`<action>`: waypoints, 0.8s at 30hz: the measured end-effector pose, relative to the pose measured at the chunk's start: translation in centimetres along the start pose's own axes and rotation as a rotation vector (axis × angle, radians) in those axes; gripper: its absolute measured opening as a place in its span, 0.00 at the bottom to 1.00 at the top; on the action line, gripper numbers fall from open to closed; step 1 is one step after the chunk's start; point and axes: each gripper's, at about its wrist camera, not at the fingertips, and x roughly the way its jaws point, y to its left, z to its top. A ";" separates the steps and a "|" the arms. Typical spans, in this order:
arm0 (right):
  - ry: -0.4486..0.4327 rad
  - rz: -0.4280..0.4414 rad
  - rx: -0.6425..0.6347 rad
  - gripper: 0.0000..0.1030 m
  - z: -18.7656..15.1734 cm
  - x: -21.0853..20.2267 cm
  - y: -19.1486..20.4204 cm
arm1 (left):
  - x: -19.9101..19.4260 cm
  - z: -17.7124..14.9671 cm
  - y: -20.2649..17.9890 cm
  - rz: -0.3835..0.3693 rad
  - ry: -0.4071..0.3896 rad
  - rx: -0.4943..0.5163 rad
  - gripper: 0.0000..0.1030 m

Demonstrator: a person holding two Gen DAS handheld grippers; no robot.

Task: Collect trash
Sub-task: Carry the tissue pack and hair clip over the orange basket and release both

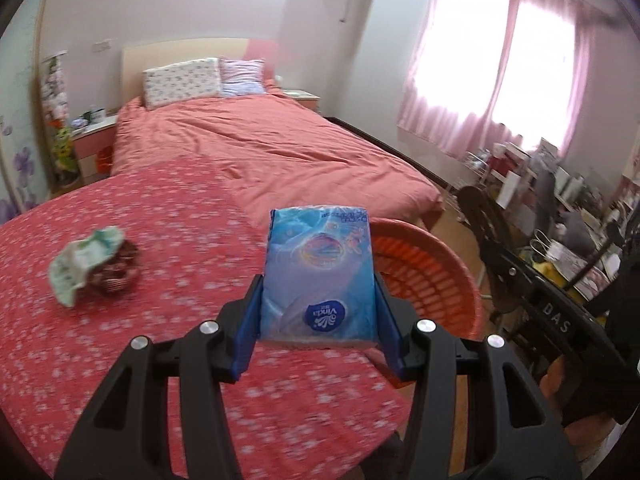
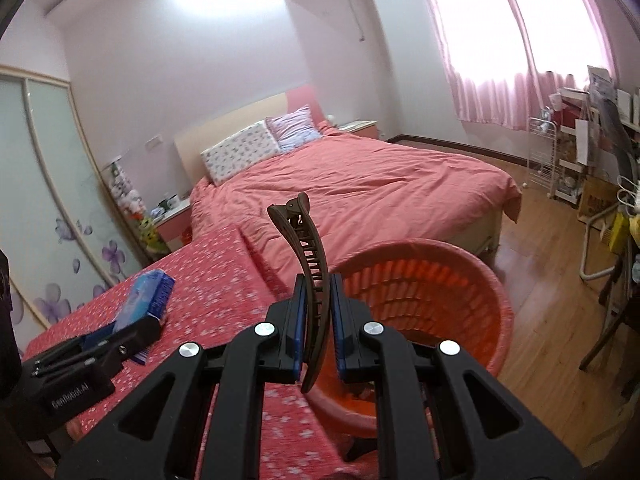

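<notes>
From the left wrist camera, the left gripper [image 1: 320, 312] had its black fingers with blue pads [image 1: 250, 320] clamped on either side of a blue plastic-wrapped pack of tissues [image 1: 320, 272], its printed face up and its far end jutting past the fingertips. The pack hung above the edge of the table covered in a red flowered cloth [image 1: 160, 240], just beside the rim of the round orange plastic slatted basket [image 1: 432, 264] that stood off the table's right side. Further left on the cloth lay a crumpled pale green-and-white wrapper [image 1: 86, 260], touching a small dark patterned bundle [image 1: 120, 270]. A bed with a salmon cover [image 1: 280, 140] filled the room behind.

From the right wrist camera, the right gripper [image 2: 316, 316] was closed almost fully, pinching a brown curved plastic hair clip [image 2: 310, 256] near its lower half. The clip stood nearly upright, its toothed edge showing and its hinged end uppermost. It was held at the table's edge, just left of the orange basket's [image 2: 460, 264] rim. At the left, the other gripper [image 2: 132, 320] carried the blue pack [image 2: 146, 296] over the cloth [image 2: 208, 280].
</notes>
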 end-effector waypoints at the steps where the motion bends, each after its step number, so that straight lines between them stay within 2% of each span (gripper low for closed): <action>1: 0.000 -0.004 0.006 0.12 0.0 0.1 -0.3 | 0.5 0.0 -0.5 -0.009 0.005 0.005 0.49; 11: 0.008 -0.038 0.081 0.12 0.1 1.6 -3.8 | 6.2 -0.2 -5.2 -0.099 0.059 0.050 0.49; 24: 0.038 -0.028 0.139 0.12 -0.2 4.1 -6.3 | 12.1 -0.2 -7.9 -0.124 0.119 0.090 0.49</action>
